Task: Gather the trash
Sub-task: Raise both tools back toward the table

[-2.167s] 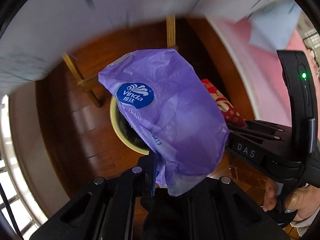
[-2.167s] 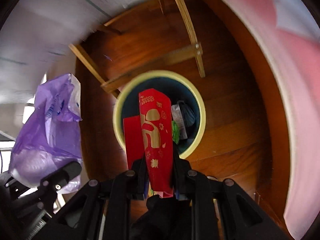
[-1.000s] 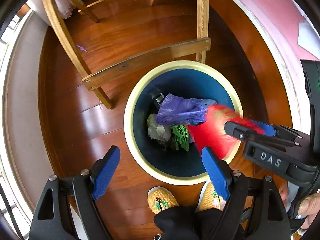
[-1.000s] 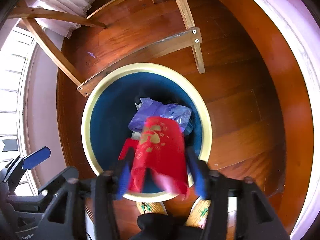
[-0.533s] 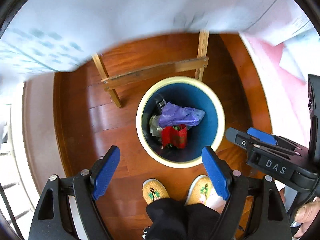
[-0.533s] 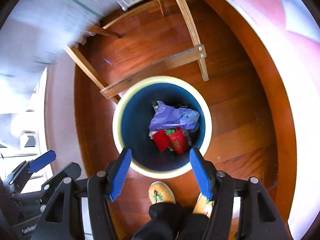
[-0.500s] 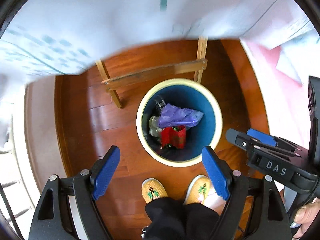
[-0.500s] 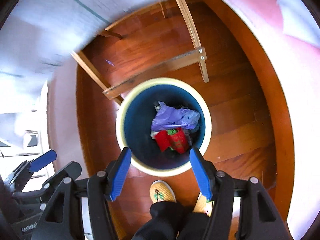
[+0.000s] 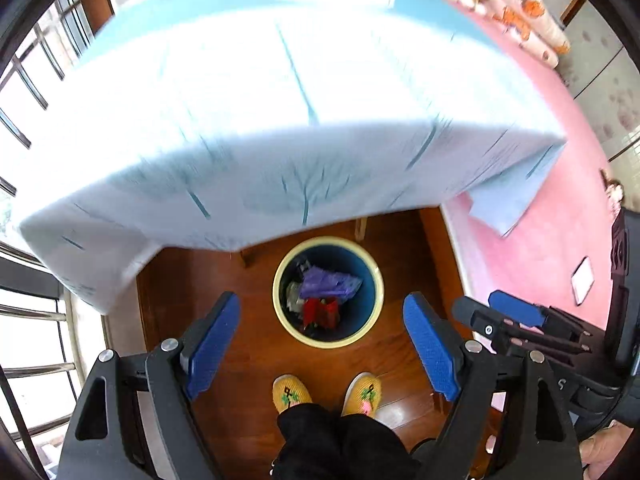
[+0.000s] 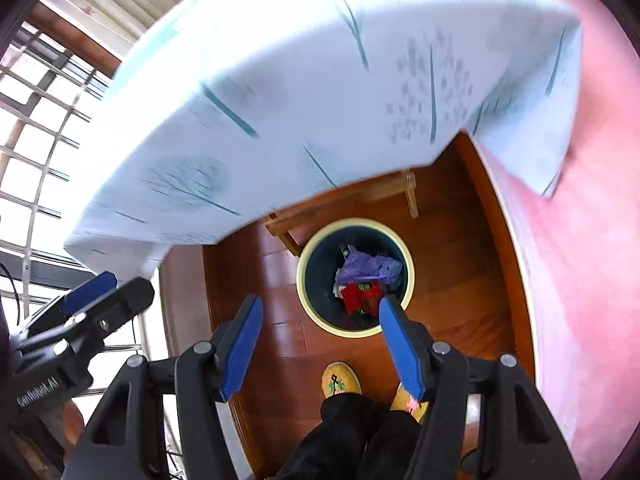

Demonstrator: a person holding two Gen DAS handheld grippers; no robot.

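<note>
Both the left gripper (image 9: 320,344) and right gripper (image 10: 320,344) have fingers apart, empty, above the round blue yellow-rimmed bin (image 9: 370,304) at frame centre; swinging up carelessly risks snagging the white tree-print bench cloth (image 9: 280,120).

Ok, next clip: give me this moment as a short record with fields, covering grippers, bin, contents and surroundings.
left gripper: open, nothing between the jaws
right gripper: open, nothing between the jaws
trash bin: on the wooden floor, near the table's edge
bin contents: purple plastic bag, red packet, other scraps
table: covered by pale blue tablecloth
person: yellow slippers in front of the bin
</note>
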